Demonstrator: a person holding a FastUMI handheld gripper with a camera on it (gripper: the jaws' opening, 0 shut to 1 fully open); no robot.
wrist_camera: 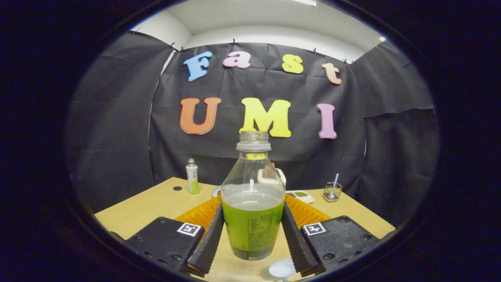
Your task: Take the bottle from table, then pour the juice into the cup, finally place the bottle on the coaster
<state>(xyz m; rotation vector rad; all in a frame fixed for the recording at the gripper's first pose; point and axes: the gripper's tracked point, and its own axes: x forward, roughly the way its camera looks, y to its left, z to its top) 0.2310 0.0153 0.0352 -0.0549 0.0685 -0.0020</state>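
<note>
Gripper (252,235) clamps uncapped bottle (253,203)

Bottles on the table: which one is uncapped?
The large bottle between the hand-held gripper's fingers, neck open; the small white bottle beyond it has its cap on.

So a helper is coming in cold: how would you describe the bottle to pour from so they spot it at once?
On the wooden table, look right between the tongs, whose fingers press its sides. The bottle is big, clear, uncapped, with a green label and greenish juice; the small white capped bottle stands far behind it.
</note>
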